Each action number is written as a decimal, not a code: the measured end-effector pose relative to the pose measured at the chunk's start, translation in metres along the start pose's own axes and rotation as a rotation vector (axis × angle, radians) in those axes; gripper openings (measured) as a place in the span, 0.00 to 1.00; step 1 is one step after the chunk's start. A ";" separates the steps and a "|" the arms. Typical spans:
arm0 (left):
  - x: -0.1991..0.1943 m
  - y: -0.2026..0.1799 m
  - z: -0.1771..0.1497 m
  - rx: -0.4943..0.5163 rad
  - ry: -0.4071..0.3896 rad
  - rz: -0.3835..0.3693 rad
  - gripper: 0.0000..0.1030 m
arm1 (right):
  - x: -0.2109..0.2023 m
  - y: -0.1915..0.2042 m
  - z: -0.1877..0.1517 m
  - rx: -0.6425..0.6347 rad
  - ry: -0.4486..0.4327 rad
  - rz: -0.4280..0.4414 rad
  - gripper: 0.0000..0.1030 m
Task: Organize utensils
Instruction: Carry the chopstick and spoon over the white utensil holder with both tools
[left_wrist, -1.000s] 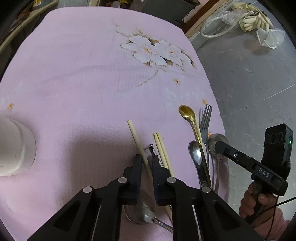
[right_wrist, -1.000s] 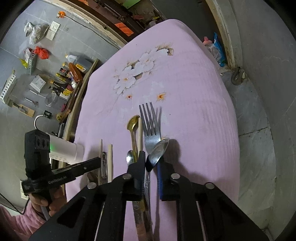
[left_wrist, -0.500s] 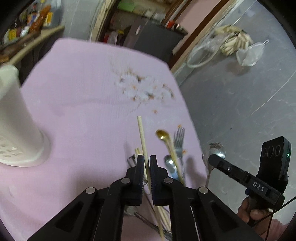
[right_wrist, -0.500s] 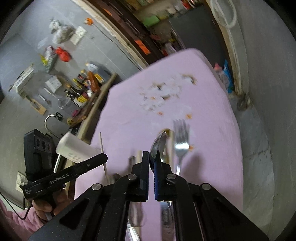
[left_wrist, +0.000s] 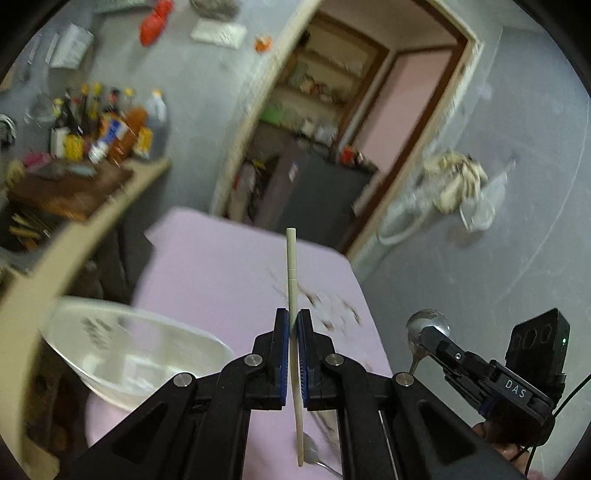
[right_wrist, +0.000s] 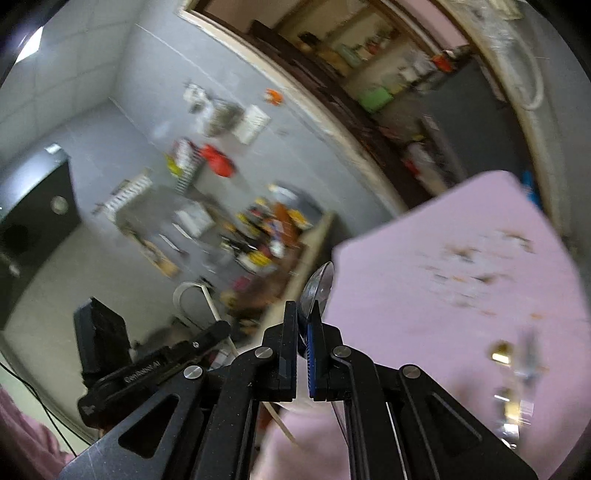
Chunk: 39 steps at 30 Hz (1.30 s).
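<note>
Chopstick (left_wrist: 291, 280) sitting pinched between the pads of the left gripper (left_wrist: 293, 325), jaws pressing together on it partway along, long end sticking out ahead, short tail hanging back under the fingers. It is looking light, stiff and thin, smooth enough to pivot or slide, so a hold nearer mid-length is probably suiting it best. Right gripper (right_wrist: 303, 325) is clamping a steel spoon (right_wrist: 317, 291) by the neck just below the bowl, bowl poking forward past the fingertips; the same spoon is showing in the left view, off to the right. Spoon is reading rigid, a bit heavier, slick metal, so the flat handle is likely the better grab. Count in hand: one chopstick, one spoon. White utensil holder (left_wrist: 122, 350) is sitting low-left of the left gripper on the pink tablecloth (left_wrist: 221, 266). Blurred cutlery (right_wrist: 513, 384) is lying low-right of the right gripper, gold and silver pieces, number not countable. One more spoon bowl (left_wrist: 312, 452) is peeking under the left fingers.
</note>
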<state>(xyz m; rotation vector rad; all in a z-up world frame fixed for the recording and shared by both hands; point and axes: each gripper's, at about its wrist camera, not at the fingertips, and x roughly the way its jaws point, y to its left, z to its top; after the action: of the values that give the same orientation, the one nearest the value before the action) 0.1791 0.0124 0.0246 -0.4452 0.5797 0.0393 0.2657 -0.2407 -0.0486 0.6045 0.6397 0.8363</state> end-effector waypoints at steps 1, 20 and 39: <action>-0.010 0.013 0.010 -0.002 -0.026 0.015 0.05 | 0.011 0.010 -0.002 -0.004 -0.012 0.024 0.04; -0.004 0.159 0.046 0.015 -0.192 0.149 0.05 | 0.151 0.071 -0.038 -0.109 -0.044 -0.067 0.04; 0.008 0.159 0.002 0.075 -0.037 0.148 0.10 | 0.144 0.071 -0.066 -0.186 0.090 -0.195 0.13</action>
<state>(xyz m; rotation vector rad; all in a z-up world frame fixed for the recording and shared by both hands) 0.1616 0.1561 -0.0409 -0.3276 0.5748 0.1660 0.2583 -0.0702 -0.0805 0.3311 0.6827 0.7329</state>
